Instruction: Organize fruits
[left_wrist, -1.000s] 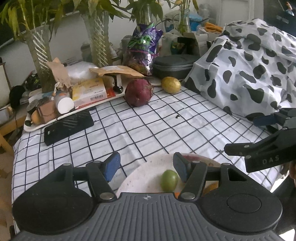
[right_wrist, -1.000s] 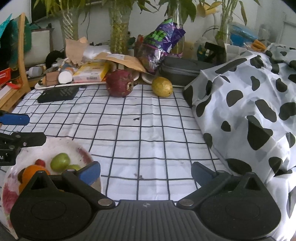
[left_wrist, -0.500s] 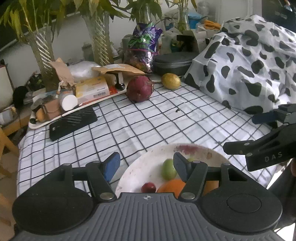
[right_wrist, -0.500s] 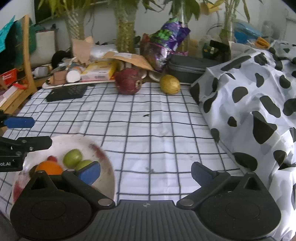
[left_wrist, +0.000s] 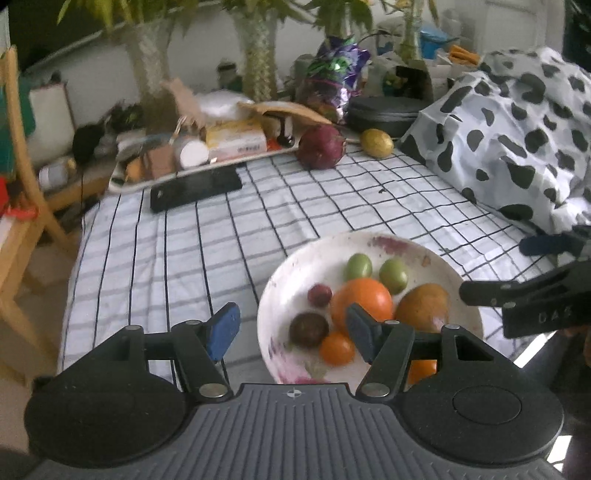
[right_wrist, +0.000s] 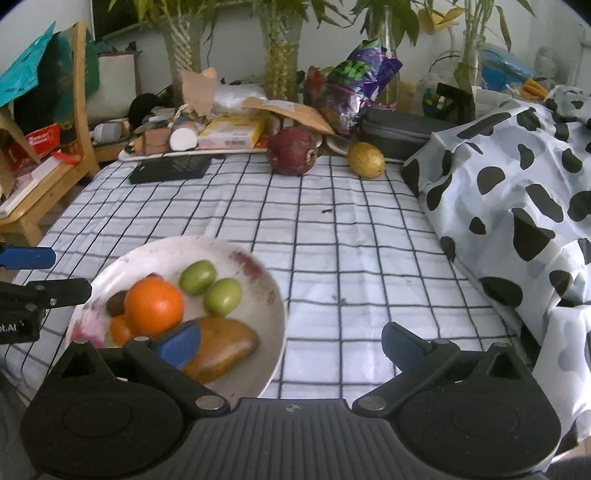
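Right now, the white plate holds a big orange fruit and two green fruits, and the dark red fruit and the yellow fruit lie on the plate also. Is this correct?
Not quite. The dark red fruit and the yellow fruit lie on the checked cloth at the far end, apart from the white plate. The right wrist view shows it. The big orange fruit and two green fruits are on the plate.

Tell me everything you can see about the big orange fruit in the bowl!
The big orange fruit is round, smooth and bright orange, the largest round fruit in the white bowl. It sits near the middle, whole and unpeeled. A brown fruit lies beside it, two green fruits sit behind, and a smaller orange one and a dark fruit press against its side. Neither gripper touches it.
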